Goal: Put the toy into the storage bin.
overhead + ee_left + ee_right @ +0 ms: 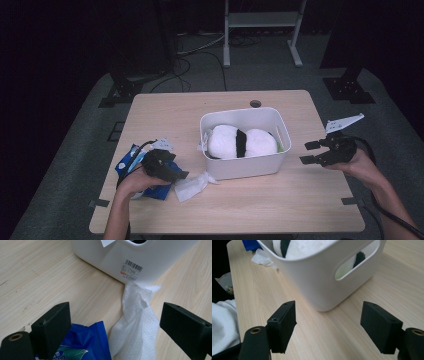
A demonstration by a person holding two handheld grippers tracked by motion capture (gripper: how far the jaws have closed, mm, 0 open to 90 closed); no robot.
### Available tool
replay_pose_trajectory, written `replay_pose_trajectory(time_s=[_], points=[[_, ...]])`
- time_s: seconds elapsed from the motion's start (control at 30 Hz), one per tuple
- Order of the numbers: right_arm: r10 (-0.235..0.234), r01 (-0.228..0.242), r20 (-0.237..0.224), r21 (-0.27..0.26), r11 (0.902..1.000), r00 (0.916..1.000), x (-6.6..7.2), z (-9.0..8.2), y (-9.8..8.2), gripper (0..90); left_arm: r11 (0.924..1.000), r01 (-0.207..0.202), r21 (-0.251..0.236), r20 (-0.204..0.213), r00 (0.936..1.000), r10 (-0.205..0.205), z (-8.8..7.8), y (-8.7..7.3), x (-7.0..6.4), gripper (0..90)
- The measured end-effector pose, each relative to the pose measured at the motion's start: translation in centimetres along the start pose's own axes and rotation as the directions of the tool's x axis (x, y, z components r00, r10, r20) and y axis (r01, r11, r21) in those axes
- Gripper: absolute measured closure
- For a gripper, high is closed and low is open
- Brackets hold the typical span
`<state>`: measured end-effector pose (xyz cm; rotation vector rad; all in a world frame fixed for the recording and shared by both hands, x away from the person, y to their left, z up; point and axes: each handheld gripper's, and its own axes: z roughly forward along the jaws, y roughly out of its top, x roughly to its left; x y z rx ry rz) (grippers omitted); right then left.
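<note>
A white plastic bin (pixel 245 165) sits near the middle of a wooden table (pixel 280 200); it serves as the landmark. Inside it lies a black-and-white plush toy (pixel 240 142). To the bin's left, the left gripper (pixel 172 172) hovers with jaws spread wide and empty over a blue wipes packet (pixel 82 342) and a crumpled white wipe (pixel 136 330) whose tip touches the bin's wall. To the bin's right, the right gripper (pixel 310 152) points at the bin's handle side, jaws spread apart, holding nothing.
</note>
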<state>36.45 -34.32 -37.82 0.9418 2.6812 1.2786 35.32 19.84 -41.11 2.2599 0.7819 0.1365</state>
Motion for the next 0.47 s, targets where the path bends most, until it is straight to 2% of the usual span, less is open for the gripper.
replay_pose_trajectory(time_s=[0.47], points=[[0.048,-0.048,-0.004,-0.007,0.9988,0.9988,0.0,0.8,-3.1,25.8,1.0,-0.001,0.0,0.0,1.0,0.001,0.1,0.0,-0.1,8.8]])
